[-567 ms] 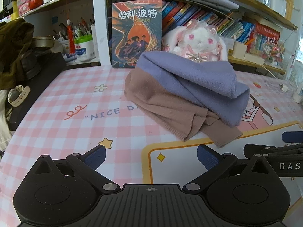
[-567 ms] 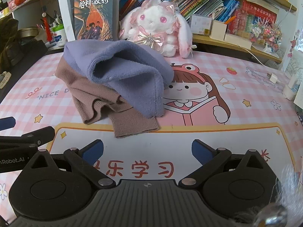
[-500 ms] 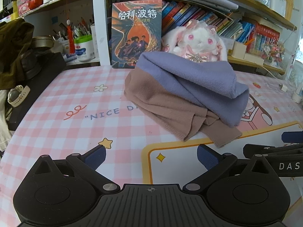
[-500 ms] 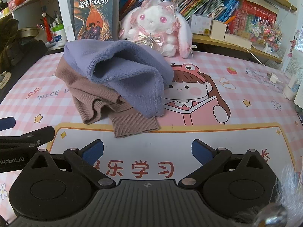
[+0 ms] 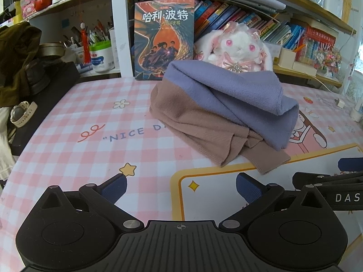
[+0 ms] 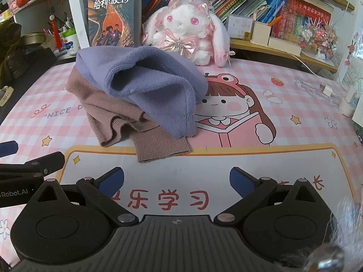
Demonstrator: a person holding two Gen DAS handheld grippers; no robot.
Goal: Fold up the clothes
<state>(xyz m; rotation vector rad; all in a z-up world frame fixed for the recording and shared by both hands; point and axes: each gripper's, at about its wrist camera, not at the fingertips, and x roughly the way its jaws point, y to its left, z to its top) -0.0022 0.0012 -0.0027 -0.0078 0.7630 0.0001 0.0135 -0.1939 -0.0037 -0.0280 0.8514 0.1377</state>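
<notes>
Both tongs are spread wide rn w/ nothing in them. Left gripper (image 5: pixel 180 187) has its blue pads far apart over the pink checked desk mat (image 5: pixel 68 149), just bare mat between them. Right gripper (image 6: pixel 177 179) is the same, jaws wide, hovering above the white panel w/ red Chinese characters. Neither touches the clothes.

The clothes sit mid-mat, a bit beyond both grippers: a purple knit garment (image 5: pixel 229 97) draped on top of a brown knit sweater (image 5: pixel 195 122), rumpled, not folded flat. A ribbed brown cuff (image 6: pixel 162 145) sticks out toward the grippers and lies over the yellow border of the white panel.

View differences: the left cam shows the right gripper's arm poking in at the right edge, plus a dark jacket (image 5: pixel 15 54) and a white watch (image 5: pixel 21 113) off the left side of the mat. The right cam shows the left gripper's arm at its left edge, the cartoon girl print (image 6: pixel 229 113) next to the pile, a white charger plug (image 6: pixel 326 89) at far right, and some grey fluff at bottom right, can't tell what that is. Both show the plush bunny (image 6: pixel 188 29) and the Harry Potter book (image 6: pixel 112 18) behind the pile.

Vs half a sec ago: nothing's changed afaict, same pose, same pile.
</notes>
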